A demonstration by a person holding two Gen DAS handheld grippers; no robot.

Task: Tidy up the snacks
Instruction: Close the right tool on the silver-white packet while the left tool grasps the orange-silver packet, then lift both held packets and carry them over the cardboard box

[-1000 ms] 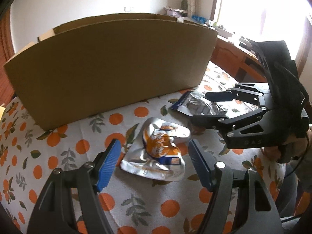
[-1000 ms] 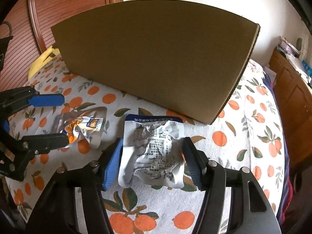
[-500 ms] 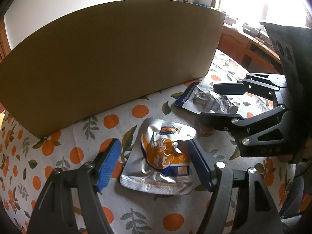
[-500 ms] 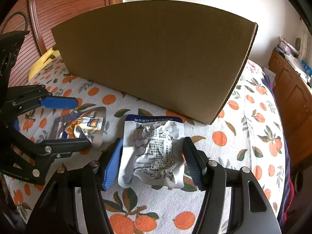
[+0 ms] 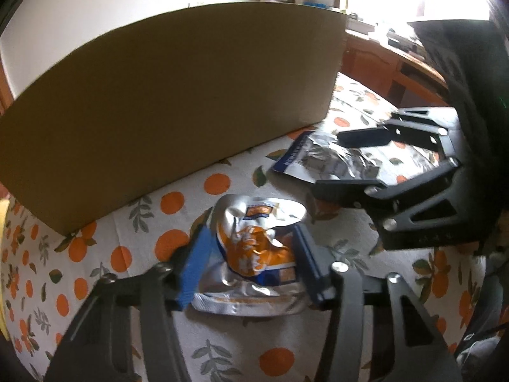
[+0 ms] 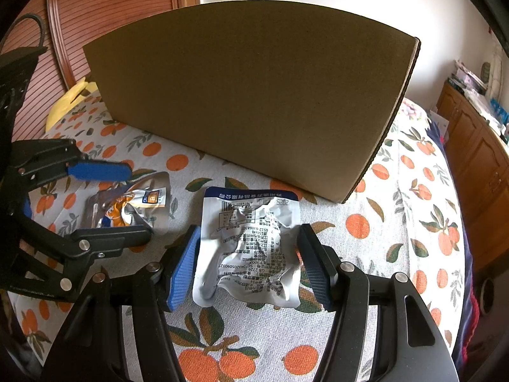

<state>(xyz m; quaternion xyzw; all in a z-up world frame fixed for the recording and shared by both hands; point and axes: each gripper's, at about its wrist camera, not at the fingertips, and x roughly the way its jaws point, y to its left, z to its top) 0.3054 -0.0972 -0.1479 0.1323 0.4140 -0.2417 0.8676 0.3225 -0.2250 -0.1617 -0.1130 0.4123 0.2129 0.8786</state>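
Crinkled silver-and-orange foil snack pouch (image 5: 254, 248) is lain flat on the orange-print tablecloth (image 5: 105, 254), at 5 o'clock from the plain cardboard box (image 5: 178, 108); box contents are hidden. Left gripper (image 5: 251, 261) jaws are closing, pads pressed on the pouch sides. White-and-blue wrinkled pouch (image 6: 251, 245) is straddled by the right gripper (image 6: 249, 264), pads parted and apart from it

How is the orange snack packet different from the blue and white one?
The orange snack packet shows a bright orange picture; the blue and white packet shows small black print and a barcode. The left gripper is closing on the orange one; the right gripper brackets the other. Both are crinkled silver pouches lying on the tablecloth.
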